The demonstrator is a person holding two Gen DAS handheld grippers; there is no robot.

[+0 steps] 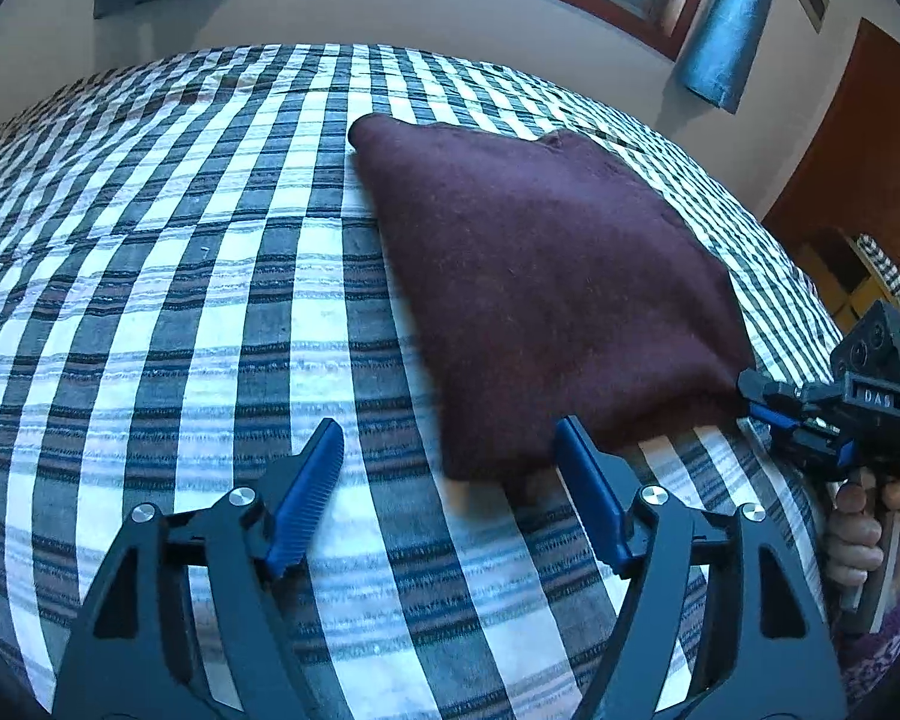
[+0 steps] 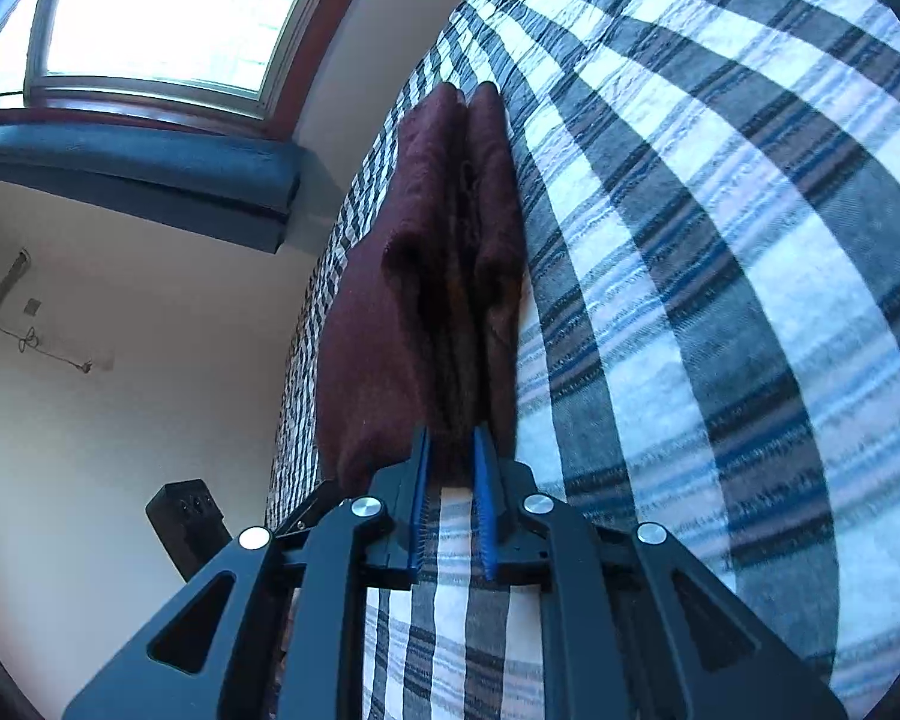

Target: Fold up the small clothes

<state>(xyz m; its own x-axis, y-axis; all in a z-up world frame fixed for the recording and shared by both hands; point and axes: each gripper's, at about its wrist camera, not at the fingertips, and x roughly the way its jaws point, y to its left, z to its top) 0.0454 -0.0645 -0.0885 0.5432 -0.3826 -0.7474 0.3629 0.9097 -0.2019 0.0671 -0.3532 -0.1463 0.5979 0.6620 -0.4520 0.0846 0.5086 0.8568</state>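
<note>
On the checked bedspread (image 1: 150,312) lay the folded maroon garment (image 1: 546,276), soft, thick and light-looking. The right gripper (image 2: 453,450) pinched its near corner between nearly closed jaws; the left gripper (image 1: 450,450) hung wide open, holding nothing, beside the near edge, probably the best place to grip next.

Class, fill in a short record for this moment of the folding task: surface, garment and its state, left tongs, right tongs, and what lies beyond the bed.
surface: checked bedspread
garment: maroon cloth, folded in layers, lying on the bedspread
left tongs: open, empty, near the cloth's closest edge
right tongs: shut on the cloth's corner, layers pinched between blue pads
background: window, blue curtain, white wall
</note>
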